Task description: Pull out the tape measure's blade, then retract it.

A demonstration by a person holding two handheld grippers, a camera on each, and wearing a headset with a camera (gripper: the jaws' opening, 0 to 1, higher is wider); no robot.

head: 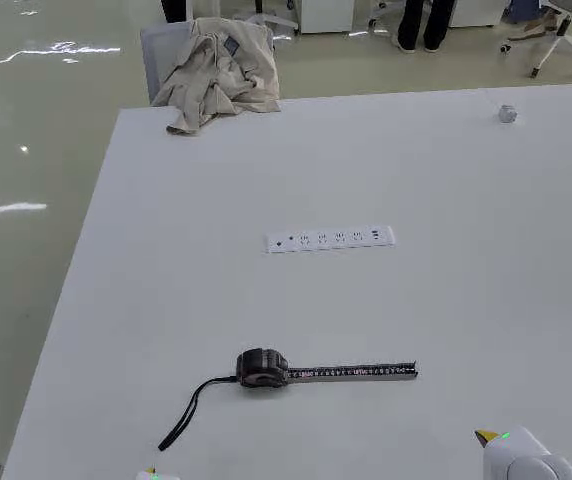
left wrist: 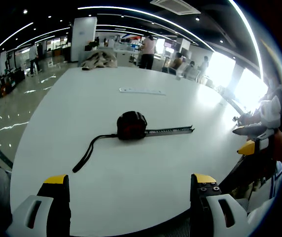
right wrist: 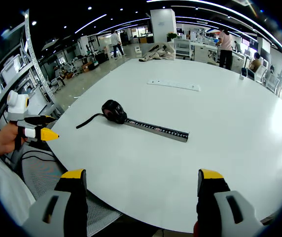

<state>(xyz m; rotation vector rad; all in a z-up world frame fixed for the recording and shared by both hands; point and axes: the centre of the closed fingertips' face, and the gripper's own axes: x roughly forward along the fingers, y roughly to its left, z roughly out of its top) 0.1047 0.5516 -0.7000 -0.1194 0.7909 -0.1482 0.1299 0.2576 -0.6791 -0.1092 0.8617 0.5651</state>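
A black tape measure [head: 262, 368] lies on the white table [head: 266, 180], and its blade [head: 356, 372] is pulled out flat to the right. A black wrist strap [head: 191, 410] trails from the case toward the front left. Both grippers hang back at the table's near edge, well short of the tape measure. The left gripper [left wrist: 131, 180] is open with nothing between its jaws, facing the tape measure [left wrist: 131, 125]. My right gripper [right wrist: 141, 174] is open and empty too, facing the blade [right wrist: 158, 130]. In the head view the right gripper [head: 511, 455] sits at the bottom right.
A white power strip [head: 330, 239] lies mid-table beyond the tape measure. A beige jacket [head: 216, 70] drapes over a chair at the far left corner. Near the far right edge sits a small grey object [head: 507, 114]. People and office chairs stand beyond the table.
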